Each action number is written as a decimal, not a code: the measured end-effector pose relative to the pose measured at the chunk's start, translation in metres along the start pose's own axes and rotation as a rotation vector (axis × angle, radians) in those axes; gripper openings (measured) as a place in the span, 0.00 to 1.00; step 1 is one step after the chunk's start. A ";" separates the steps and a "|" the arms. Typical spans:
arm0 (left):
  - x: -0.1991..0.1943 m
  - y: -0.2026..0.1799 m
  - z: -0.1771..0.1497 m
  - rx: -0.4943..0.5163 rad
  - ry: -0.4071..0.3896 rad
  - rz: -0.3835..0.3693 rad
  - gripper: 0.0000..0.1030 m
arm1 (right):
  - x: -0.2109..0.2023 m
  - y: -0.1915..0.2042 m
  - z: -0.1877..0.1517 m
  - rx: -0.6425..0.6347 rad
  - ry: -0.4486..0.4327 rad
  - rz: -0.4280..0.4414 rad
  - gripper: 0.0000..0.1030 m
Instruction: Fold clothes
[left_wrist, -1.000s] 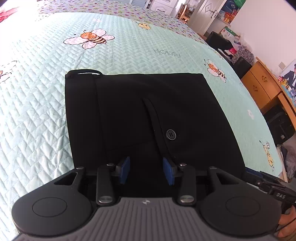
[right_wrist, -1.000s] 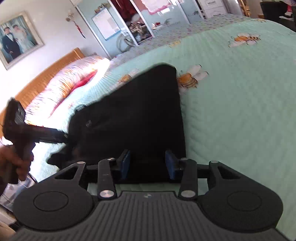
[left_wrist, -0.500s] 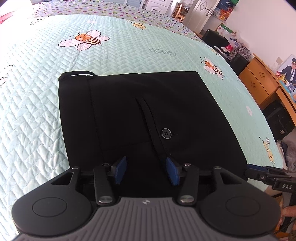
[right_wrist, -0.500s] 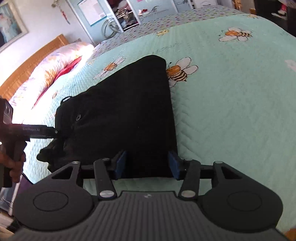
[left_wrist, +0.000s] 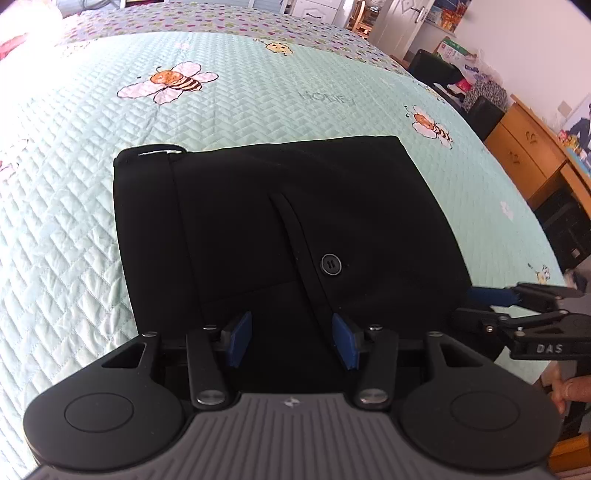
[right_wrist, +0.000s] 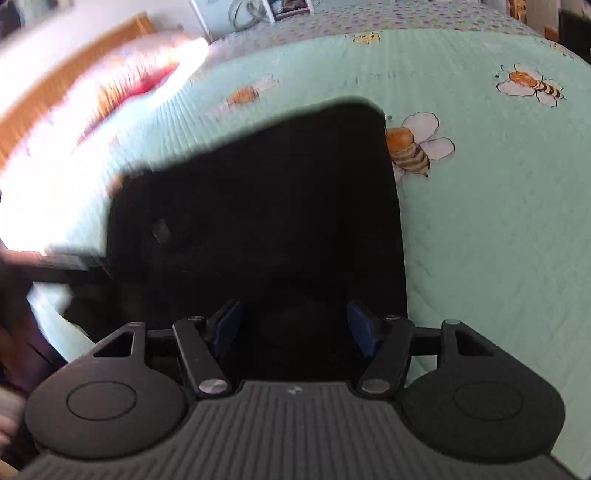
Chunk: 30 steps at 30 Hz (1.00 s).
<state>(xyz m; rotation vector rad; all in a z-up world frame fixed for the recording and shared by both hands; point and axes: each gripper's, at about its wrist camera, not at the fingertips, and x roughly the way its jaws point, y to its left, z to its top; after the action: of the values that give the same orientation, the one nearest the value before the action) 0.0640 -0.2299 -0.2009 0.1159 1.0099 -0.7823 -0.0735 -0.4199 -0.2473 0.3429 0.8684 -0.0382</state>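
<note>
Black garment (left_wrist: 288, 229) is lying folded into a flat rectangle on the mint quilted bed (left_wrist: 74, 206), with a button (left_wrist: 331, 264) beside a placket seam and a band along its left edge, a white tag showing at the far left corner. Bee prints are sitting around it; one bee (right_wrist: 410, 151) is touching the garment's right edge in the right wrist view. A wooden dresser (left_wrist: 524, 155) is standing well beyond the garment's right side, off the bed. Nothing is lying on top of the garment. Left gripper (left_wrist: 291, 341) is pointing down over the garment's near edge, blue pads spread, not pinching cloth. Right gripper (right_wrist: 295, 328) is angling down at the near right part, jaws opening, cloth below but not pinched. View there is blurring.
</note>
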 end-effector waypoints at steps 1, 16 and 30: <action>0.000 -0.001 0.000 0.007 0.001 0.003 0.50 | -0.003 0.001 0.003 0.003 0.005 -0.001 0.63; 0.004 -0.004 0.002 0.049 0.015 0.003 0.51 | 0.086 -0.018 0.103 0.053 0.041 -0.022 0.67; 0.008 -0.005 0.000 0.056 0.015 -0.004 0.51 | 0.128 -0.021 0.154 0.144 0.029 -0.050 0.78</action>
<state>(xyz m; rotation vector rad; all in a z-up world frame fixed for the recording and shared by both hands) 0.0633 -0.2378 -0.2055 0.1678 1.0026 -0.8144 0.1205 -0.4737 -0.2583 0.4577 0.9052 -0.1429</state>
